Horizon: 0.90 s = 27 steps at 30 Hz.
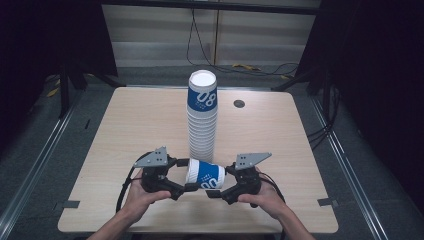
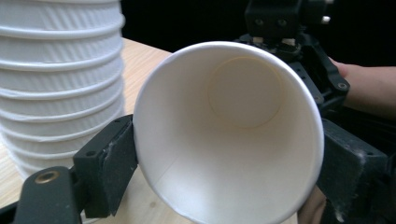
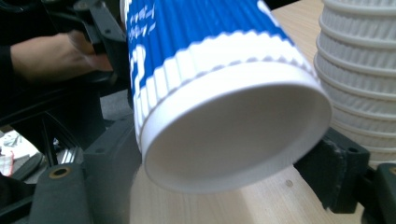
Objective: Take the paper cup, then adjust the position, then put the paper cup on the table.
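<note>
Blue-and-white ribbed paper cup [image 1: 205, 174] lies on its side between the two grippers, near the front edge of the pale wooden table [image 1: 135, 125]. Its open rim faces the left gripper [image 1: 184, 188], whose black jaws sit against either side of the rim; in the left gripper view the cup's white inside [image 2: 229, 135] shows right down to the round bottom, with a jaw pad pressed at each side of the mouth. The right gripper [image 1: 216, 191] has the cup's base end (the narrower end) between its jaws, and in the right gripper view the recessed white base [image 3: 233, 130] sits between the two pads, though whether both pads truly press it I cannot tell. A hand [image 1: 140, 197] holds each gripper from below. Just behind the lying cup stands a tall upright stack of matching ribbed paper cups [image 1: 202, 117], the topmost one printed blue, close to the lying cup.
</note>
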Each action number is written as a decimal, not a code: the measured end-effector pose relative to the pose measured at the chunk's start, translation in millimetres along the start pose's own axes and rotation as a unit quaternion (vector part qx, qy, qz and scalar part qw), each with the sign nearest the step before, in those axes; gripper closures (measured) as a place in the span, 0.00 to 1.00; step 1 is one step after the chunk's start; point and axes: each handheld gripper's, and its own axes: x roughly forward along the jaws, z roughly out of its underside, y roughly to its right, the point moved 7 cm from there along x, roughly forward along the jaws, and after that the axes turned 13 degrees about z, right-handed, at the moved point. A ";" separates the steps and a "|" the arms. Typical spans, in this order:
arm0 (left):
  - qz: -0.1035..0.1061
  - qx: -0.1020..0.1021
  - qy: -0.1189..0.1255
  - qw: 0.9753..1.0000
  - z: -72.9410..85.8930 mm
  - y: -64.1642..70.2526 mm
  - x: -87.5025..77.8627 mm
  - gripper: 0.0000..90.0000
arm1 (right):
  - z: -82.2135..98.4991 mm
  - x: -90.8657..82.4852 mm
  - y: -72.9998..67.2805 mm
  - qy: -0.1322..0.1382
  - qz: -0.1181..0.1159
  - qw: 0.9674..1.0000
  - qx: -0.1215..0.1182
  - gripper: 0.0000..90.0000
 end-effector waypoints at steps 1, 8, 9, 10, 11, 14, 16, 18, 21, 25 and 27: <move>-0.001 -0.001 -0.001 1.000 -0.5 -0.8 -2.0 0.18 | 0.5 0.6 0.1 -0.002 0.002 1.000 -0.001 0.22; -0.018 -0.007 -0.011 1.000 -3.1 -2.2 -15.0 0.18 | 3.8 -0.1 2.4 -0.015 0.011 1.000 0.003 0.21; -0.020 -0.004 -0.013 1.000 -3.6 -2.4 -16.6 0.18 | 4.8 -0.4 2.1 -0.019 0.009 1.000 0.003 0.21; -0.020 -0.002 -0.011 1.000 -4.3 -2.6 -17.6 0.18 | 6.0 -0.7 1.7 -0.023 0.008 1.000 0.002 0.21; -0.025 -0.001 -0.012 1.000 -4.5 -3.5 -18.8 0.17 | 6.8 -0.7 1.9 -0.024 0.011 1.000 0.002 0.21; -0.031 -0.002 -0.020 0.999 -4.0 -4.2 -23.0 0.18 | 9.0 -2.1 3.4 -0.028 0.015 1.000 0.002 0.21; -0.032 -0.004 -0.021 0.999 -3.9 -3.7 -25.3 0.18 | 9.1 -4.2 5.7 -0.025 0.021 0.999 0.004 0.21; -0.036 -0.002 -0.029 0.999 -2.8 -3.6 -27.9 0.18 | 8.7 -6.9 8.3 -0.023 0.028 0.999 0.001 0.21; -0.040 -0.001 -0.036 0.999 -1.9 -4.1 -31.5 0.18 | 7.7 -10.7 12.7 -0.018 0.037 0.999 0.008 0.21; -0.048 0.005 -0.052 0.997 -5.7 -4.4 -38.6 0.17 | 7.6 -12.1 17.8 -0.017 0.052 0.998 0.018 0.16; -0.051 0.003 -0.056 0.997 -7.2 -5.1 -43.2 0.17 | 6.3 -11.4 19.8 -0.015 0.058 0.998 0.019 0.16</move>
